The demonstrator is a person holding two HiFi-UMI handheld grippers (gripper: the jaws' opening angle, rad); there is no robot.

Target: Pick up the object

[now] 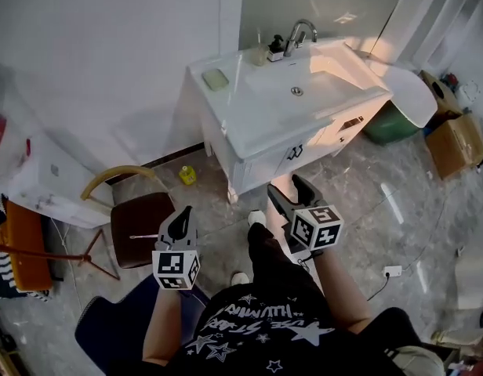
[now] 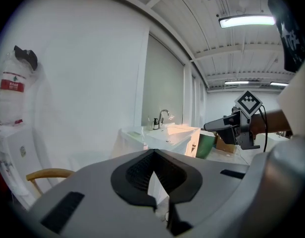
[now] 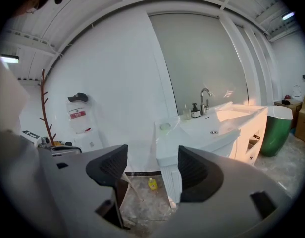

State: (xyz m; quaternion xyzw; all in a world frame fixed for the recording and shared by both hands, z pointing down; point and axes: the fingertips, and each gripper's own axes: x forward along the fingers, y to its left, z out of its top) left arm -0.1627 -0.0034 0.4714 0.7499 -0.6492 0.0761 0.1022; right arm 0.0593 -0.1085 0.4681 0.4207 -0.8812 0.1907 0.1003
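Well ahead of the right hand-held gripper (image 1: pixel 287 186), jaws apart and empty, sits a yellow bottle (image 1: pixel 187 175); the left hand-held gripper (image 1: pixel 183 215), jaws together, would likely topple it.

White sink vanity (image 1: pixel 253 122): green soap bar (image 1: pixel 215 78), a cup (image 1: pixel 259 55) and a dark pump bottle (image 1: pixel 276 48) by the faucet (image 1: pixel 299 34). Small yellow bottle (image 1: pixel 187 175) stands on the tiled floor (image 1: pixel 359 186) beside it.
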